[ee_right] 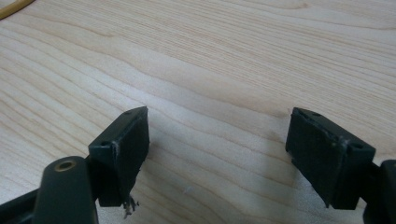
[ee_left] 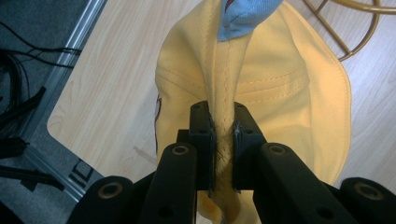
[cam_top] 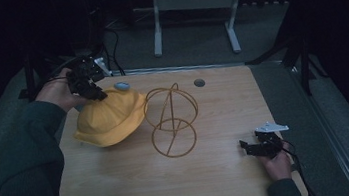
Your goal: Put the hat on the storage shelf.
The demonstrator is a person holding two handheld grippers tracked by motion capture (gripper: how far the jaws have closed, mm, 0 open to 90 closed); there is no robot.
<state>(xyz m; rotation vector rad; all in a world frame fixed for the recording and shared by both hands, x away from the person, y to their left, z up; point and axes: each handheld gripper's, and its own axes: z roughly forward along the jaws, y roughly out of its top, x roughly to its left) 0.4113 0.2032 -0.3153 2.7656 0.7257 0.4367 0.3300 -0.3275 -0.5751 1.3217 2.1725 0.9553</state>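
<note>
High view first: a soft yellow cloth hat (cam_top: 109, 118) sits on the left part of the light wooden table (cam_top: 173, 189). The far edge of the hat is pulled up a little. The left gripper (cam_top: 95, 93) is at that far edge, at the far left of the table, and a hand (cam_top: 58, 94) in a dark green sleeve (cam_top: 29, 161) holds it.

From the left gripper view, the two black jaws are squeezed tight on a fold of the yellow cloth, right along a stitched seam. The hat (ee_left: 261, 84) hangs and spreads out past the jaws. A small light blue bit of cloth (ee_left: 245, 16) is at the top of the fold, on the far side of the hat.

Just to the right of the hat stands a round stand of thin gold wire (cam_top: 172, 121), with a ring at the bottom and loops above. The brim of the hat is very close to it, and I cannot tell if they touch.

The right gripper (cam_top: 249, 147) rests low at the near right of the table, well apart from the hat. In the right gripper view its jaws stand wide apart, with bare wood (ee_right: 210, 70) between them and nothing held.

A small grey round hole (cam_top: 199, 82) is in the far part of the table top.
</note>
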